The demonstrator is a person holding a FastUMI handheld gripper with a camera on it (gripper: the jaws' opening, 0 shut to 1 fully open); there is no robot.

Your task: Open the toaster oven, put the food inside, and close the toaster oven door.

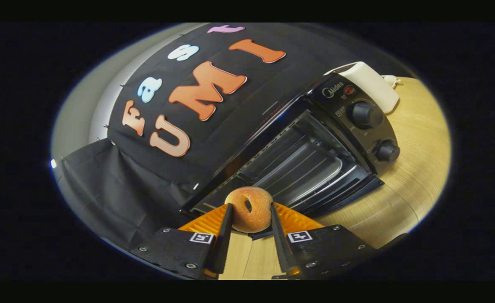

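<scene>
I see the gripper [249, 219] clamped on a bagel [249, 209], low centre of frame. The toaster oven [314, 147] stands just beyond on the table [415, 176], door [340, 198] open.

My claw [250, 214] is tilted hard to one side, so the whole scene leans in my feed. Its two fingers [225, 235] are drawn in close and both press on the sides of the donut [249, 209], which I'm holding clear above the counter [411, 185].
</scene>
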